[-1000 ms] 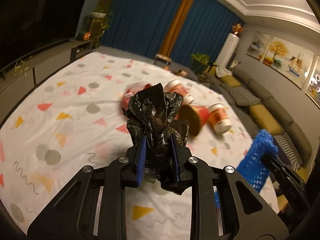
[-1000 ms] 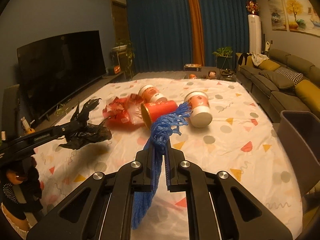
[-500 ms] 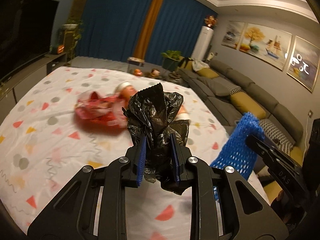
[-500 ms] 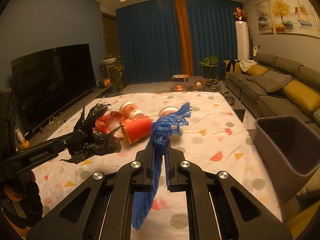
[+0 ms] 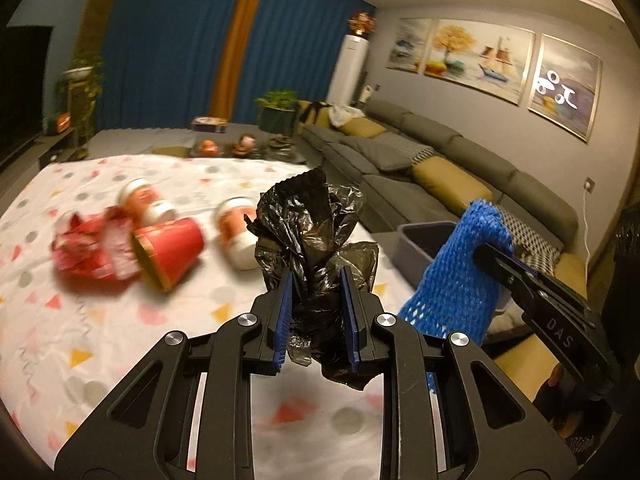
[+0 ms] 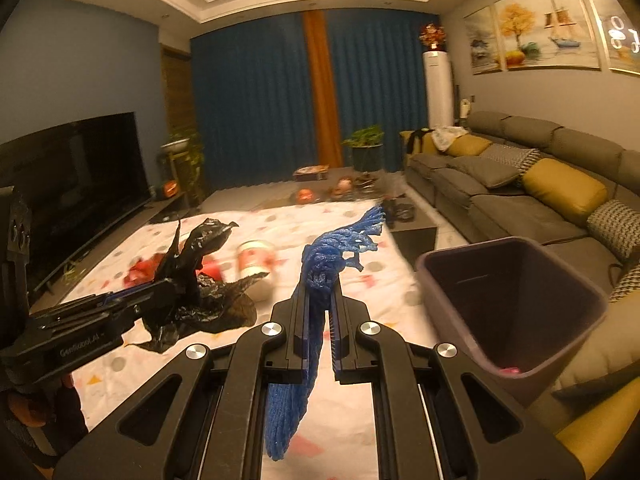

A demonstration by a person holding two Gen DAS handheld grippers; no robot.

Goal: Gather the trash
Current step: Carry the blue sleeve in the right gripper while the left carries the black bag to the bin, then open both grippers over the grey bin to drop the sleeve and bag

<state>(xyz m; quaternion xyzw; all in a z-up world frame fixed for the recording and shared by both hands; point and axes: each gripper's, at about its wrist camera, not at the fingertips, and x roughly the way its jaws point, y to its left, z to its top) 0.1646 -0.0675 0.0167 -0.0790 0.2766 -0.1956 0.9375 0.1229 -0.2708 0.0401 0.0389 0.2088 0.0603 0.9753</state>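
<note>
My left gripper (image 5: 316, 280) is shut on a crumpled black plastic bag (image 5: 316, 232) held above the patterned sheet; the same black plastic bag (image 6: 192, 276) shows at the left of the right wrist view. My right gripper (image 6: 322, 280) is shut on a blue foam net (image 6: 320, 264), which hangs down between the fingers; that blue foam net (image 5: 460, 280) appears to the right in the left wrist view. A dark grey bin (image 6: 512, 300) stands open on the right, just beyond the right gripper. Paper cups (image 5: 168, 256) and a red wrapper (image 5: 88, 252) lie on the sheet.
The white sheet (image 6: 360, 292) with coloured shapes covers the floor. A grey sofa (image 6: 540, 184) with yellow cushions runs along the right wall. A television (image 6: 68, 176) on a low stand lines the left. Plants and small objects sit by the blue curtains.
Both grippers have swung to the right and risen a little with their loads. The bin has come into view and closer to the right gripper. The cups have slid leftward in both views.
</note>
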